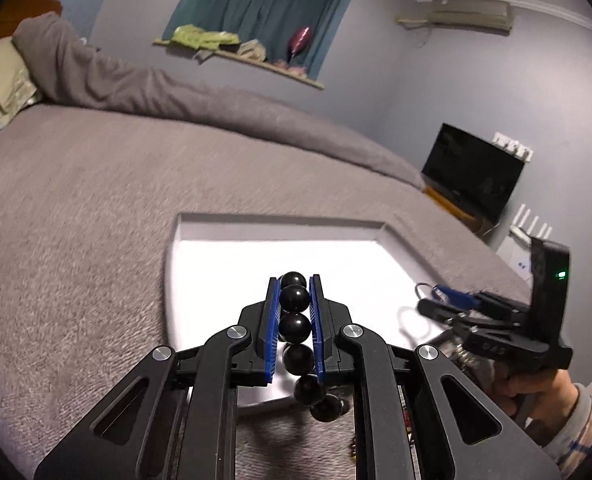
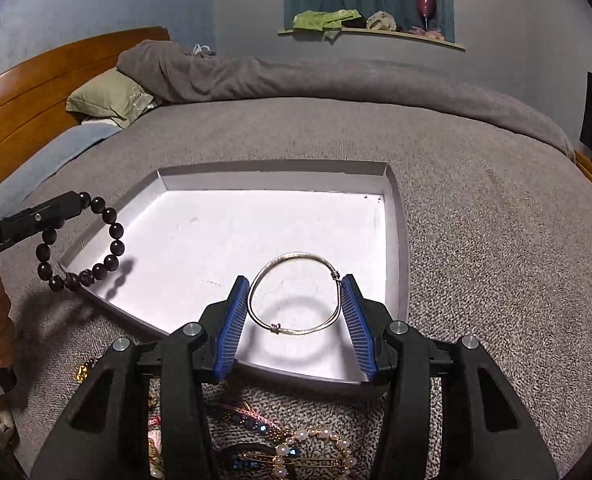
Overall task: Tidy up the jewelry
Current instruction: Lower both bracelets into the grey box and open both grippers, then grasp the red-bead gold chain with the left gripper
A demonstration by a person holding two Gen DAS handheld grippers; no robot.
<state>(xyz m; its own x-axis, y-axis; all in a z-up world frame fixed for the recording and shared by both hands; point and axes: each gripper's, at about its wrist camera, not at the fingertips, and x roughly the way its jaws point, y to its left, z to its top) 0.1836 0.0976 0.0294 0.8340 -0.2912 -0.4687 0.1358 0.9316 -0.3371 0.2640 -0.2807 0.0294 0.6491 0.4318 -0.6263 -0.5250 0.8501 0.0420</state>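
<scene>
Landmark: white tray (image 2: pixel 396 240), shallow and walled, lying on the grey bed (image 2: pixel 496 240).
Left hand-held gripper (image 1: pixel 295 312): jaws closed on the black bead bracelet (image 1: pixel 295 326), the beads pinched in a row between the blue pads; in the right wrist view the loop (image 2: pixel 112 232) hangs just over the tray's left wall, throwing a shadow on the tray floor.
Right hand-held gripper (image 2: pixel 296 316): jaws spread wide, yet both pads touch the silver bangle (image 2: pixel 296 294), which is held by its two sides; it seems to hang just above the tray's near part, judging by the shadow below it.
Tray contents: the floor looks bare; nothing clearly rests in it yet.
Still outside the tray: a heap in front of its near wall, including a pearl bracelet (image 2: pixel 316 440), blue beaded clips (image 2: pixel 252 420) and a small gold piece (image 2: pixel 82 372).
Progress: early, by my judgement. Two pieces are on their way in; neither is released.
Left to do: set both down apart from each other, then fetch the heap piece by piece.
</scene>
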